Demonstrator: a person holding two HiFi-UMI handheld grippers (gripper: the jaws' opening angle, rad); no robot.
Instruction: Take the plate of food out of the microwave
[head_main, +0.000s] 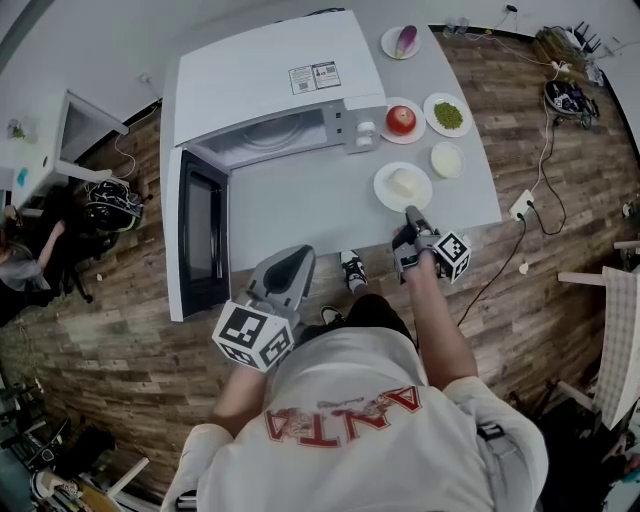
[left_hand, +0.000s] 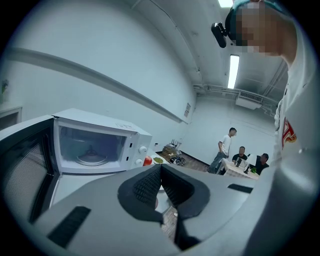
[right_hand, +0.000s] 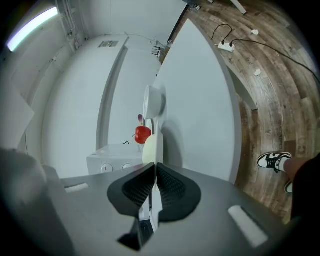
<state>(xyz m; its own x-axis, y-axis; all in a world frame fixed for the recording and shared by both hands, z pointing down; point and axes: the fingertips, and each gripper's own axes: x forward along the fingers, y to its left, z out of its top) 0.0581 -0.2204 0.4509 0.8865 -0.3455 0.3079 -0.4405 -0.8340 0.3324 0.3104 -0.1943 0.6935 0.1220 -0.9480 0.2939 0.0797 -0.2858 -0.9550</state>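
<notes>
The plate (head_main: 382, 189) of pale food (head_main: 403, 184), lying right of centre on the desk (head_main: 300, 210) outside the empty microwave (head_main: 270, 90), is pinched at its near rim by the fingers of the right gripper (head_main: 411, 213), those of the left gripper (head_main: 296, 262) being pressed together on nothing; it is judged stiff, slick and breakable, best kept level.

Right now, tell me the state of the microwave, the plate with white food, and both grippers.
Microwave door: swung wide open.
Microwave cavity: empty, bare turntable.
Plate with white food: outside the microwave, rim gripped.
Right gripper: fingers shut on the plate's rim.
Left gripper: fingers shut, empty.
</notes>
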